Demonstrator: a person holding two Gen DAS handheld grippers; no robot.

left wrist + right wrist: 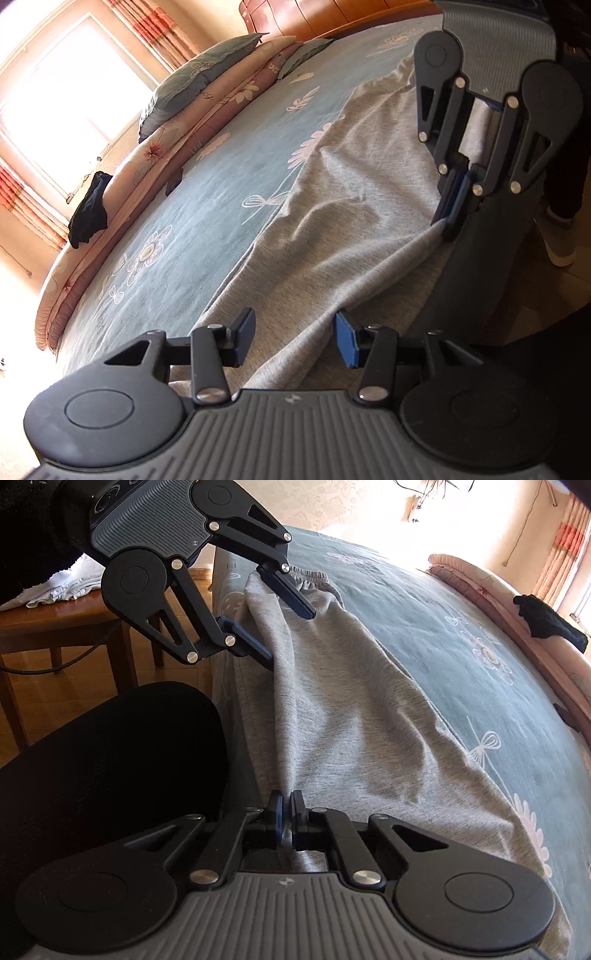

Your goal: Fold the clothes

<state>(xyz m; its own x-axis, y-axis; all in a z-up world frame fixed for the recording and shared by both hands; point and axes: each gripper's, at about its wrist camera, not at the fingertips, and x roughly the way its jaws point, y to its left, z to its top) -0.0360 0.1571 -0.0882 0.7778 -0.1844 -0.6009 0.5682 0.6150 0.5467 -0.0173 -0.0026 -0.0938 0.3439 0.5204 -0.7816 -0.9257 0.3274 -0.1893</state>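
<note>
A pair of grey trousers (pixel 332 229) lies along the near edge of the bed; it also shows in the right wrist view (pixel 351 716), with its elastic waistband (pixel 310 578) at the far end. My left gripper (pixel 293 339) is open, its fingers on either side of the garment's near edge by the waistband; it shows in the right wrist view (pixel 291 638) too. My right gripper (pixel 286 819) is shut on the garment's edge at the other end, also seen in the left wrist view (pixel 452 206).
The bed has a blue floral sheet (pixel 207 229). Pillows and a folded quilt (pixel 207 99) lie along its far side, with a dark cloth (pixel 88 210) on the edge. A wooden table (pixel 55 624) and a black chair back (pixel 110 753) stand beside the bed.
</note>
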